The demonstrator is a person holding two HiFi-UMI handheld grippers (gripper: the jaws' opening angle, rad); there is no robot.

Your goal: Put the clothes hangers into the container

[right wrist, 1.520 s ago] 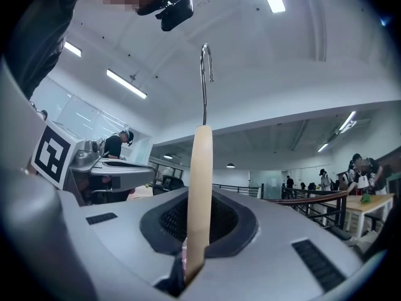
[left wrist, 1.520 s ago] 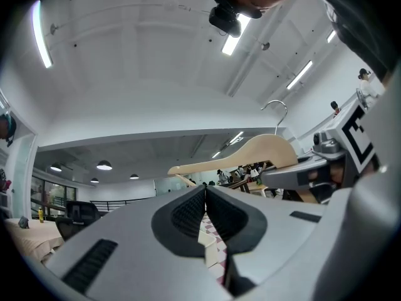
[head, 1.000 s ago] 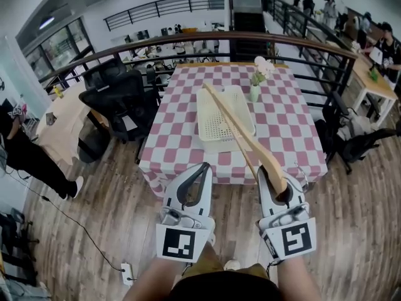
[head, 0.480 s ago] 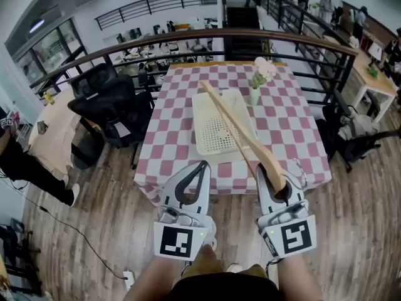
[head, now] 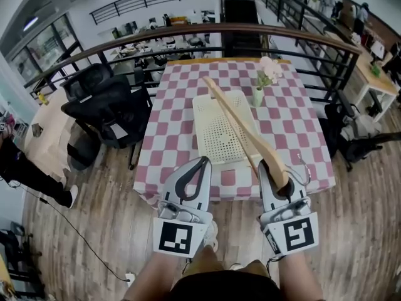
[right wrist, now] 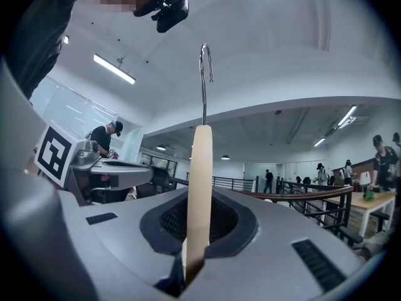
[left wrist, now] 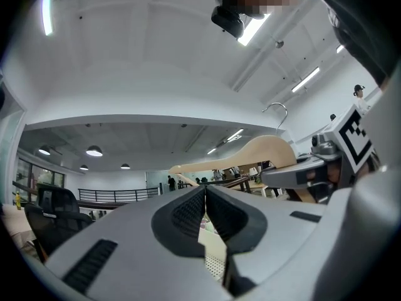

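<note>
curved wooden hanger (head: 247,133), perforated plastic container (head: 220,130)

Open-plan office: swivel chairs (head: 106,102), mezzanine railing (head: 207,31), staffed desks (head: 376,80).

There's the pale wooden hanger (head: 241,126), wire hook up, clamped near the hook in the right gripper (head: 280,179), its long arm slanting out over the white perforated basket (head: 212,137) lying flat on the checked table (head: 169,124).
</note>
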